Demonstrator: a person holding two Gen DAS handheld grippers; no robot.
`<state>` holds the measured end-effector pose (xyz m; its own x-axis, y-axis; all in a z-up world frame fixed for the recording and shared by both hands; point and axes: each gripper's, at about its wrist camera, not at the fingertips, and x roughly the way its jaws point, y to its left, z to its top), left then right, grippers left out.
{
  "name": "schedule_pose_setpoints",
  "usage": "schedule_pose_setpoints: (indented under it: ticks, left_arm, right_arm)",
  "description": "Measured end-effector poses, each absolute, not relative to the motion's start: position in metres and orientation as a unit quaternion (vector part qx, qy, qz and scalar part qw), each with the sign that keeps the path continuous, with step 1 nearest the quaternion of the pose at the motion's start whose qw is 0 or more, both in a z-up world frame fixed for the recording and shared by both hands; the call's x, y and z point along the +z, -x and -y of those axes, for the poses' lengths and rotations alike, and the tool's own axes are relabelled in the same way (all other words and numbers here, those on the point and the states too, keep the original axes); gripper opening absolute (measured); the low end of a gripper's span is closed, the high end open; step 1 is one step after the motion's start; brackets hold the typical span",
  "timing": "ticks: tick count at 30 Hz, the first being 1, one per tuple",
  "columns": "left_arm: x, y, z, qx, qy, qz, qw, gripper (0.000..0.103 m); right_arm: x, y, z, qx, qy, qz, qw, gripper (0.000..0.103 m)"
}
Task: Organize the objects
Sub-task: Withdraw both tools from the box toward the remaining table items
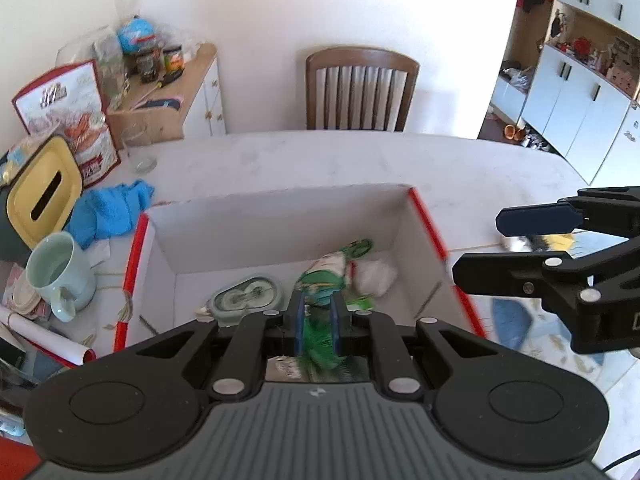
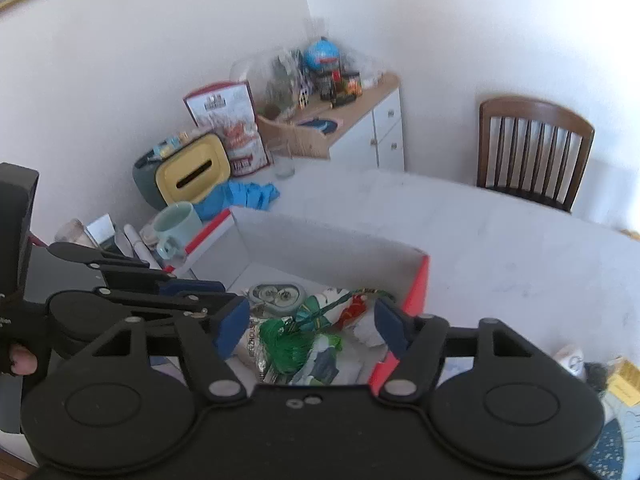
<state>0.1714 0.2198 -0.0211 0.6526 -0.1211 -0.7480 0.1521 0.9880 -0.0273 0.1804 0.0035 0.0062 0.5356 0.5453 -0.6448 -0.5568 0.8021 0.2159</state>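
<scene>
A white cardboard box (image 1: 280, 220) with red edges stands on the table, also seen in the right wrist view (image 2: 320, 248). In it lie an oval grey-green tin (image 1: 246, 296), a green and white packet (image 1: 324, 276) and a white crumpled lump (image 1: 374, 276). Over the box's near side my left gripper (image 1: 316, 320) is shut on a blurred green tinsel bundle (image 1: 318, 344) that hangs below its pads. My right gripper (image 2: 311, 328) is open above the box's right side with nothing pressed between its pads; beneath it lie the tinsel (image 2: 284, 340) and packets. It also shows at the right edge of the left wrist view (image 1: 476, 248).
Left of the box are a pale green mug (image 1: 60, 276), a blue cloth (image 1: 108, 212), a yellow-lidded holder (image 1: 44, 196), a glass (image 1: 140, 152) and a red-and-white bag (image 1: 76, 120). A wooden chair (image 1: 360, 88) stands behind the table's far edge. A cluttered cabinet (image 1: 192, 92) is at the back left.
</scene>
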Motion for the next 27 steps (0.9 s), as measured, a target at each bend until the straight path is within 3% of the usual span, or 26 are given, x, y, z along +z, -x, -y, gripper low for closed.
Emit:
schedule_pose_setpoints:
  ticks: [6,9,11,13,19,27]
  left_arm:
    - [0.0,-0.157,-0.191,-0.088,-0.024,-0.39,0.916,0.021]
    - [0.009,-0.15,-0.175,-0.093,-0.025,-0.38,0.92,0.034]
    - [0.013,-0.146,-0.163,-0.097,-0.026,-0.371,0.923,0.055]
    - [0.018,-0.141,-0.151,-0.099,-0.03,-0.359,0.928,0.064]
    - [0.024,-0.135,-0.117,-0.11,-0.032,-0.35,0.93,0.066]
    - [0.025,-0.133,-0.07,-0.127,-0.03,-0.343,0.93,0.077]
  right_arm:
    - [0.025,-0.164,0.032,0.315,-0.005,-0.34,0.886,0.077]
    - [0.029,-0.157,0.05,0.312,-0.009,-0.331,0.891,0.08]
    - [0.032,-0.153,0.062,0.311,-0.011,-0.326,0.893,0.083]
    - [0.034,-0.149,0.077,0.307,-0.016,-0.323,0.895,0.086]
    - [0.035,-0.139,0.116,0.296,-0.029,-0.314,0.901,0.096]
    - [0.032,-0.129,0.168,0.275,-0.029,-0.3,0.913,0.102]
